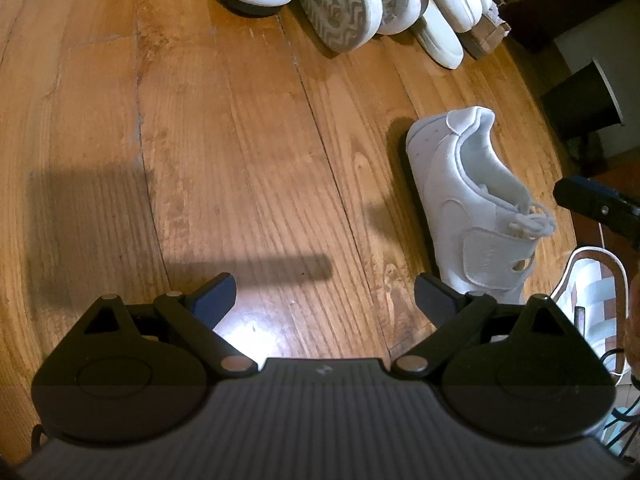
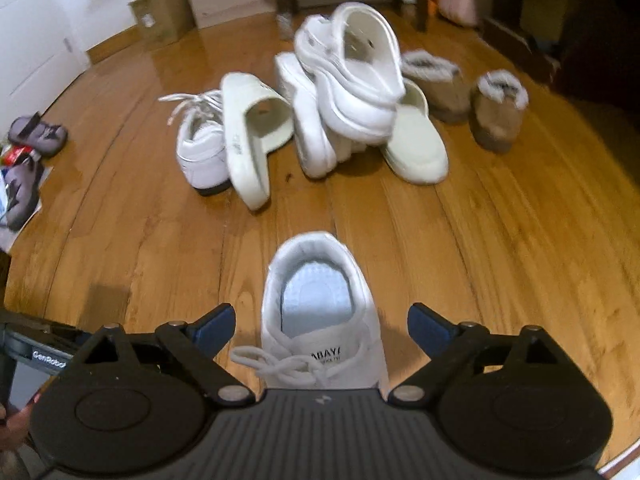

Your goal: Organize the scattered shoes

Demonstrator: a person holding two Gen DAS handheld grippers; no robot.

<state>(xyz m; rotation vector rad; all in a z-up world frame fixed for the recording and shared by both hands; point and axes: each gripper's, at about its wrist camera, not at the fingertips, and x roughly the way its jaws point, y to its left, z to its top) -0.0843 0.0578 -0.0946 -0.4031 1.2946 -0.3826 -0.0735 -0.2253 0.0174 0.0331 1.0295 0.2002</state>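
Open left hand-held gripper [image 1: 325, 300] above wood floor [image 1: 224, 152], white sneaker [image 1: 472, 204] alongside.

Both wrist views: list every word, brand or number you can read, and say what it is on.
"ABAY", cut off at the edge: tongue label of the white sneaker; the smaller line under it is unreadable.
"GenRobot", last letter cut off: grey bar at lower left.
Print on the slide sandal: too blurred.
Mark on the sneaker's strap: too faint.

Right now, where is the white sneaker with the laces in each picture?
Left wrist view: the white laced sneaker lies right of centre, heel away from the camera.
Right wrist view: the same sneaker sits bottom centre, between the open right gripper's fingers, untouched.
Shared landmark: the pile of white shoes beyond it.
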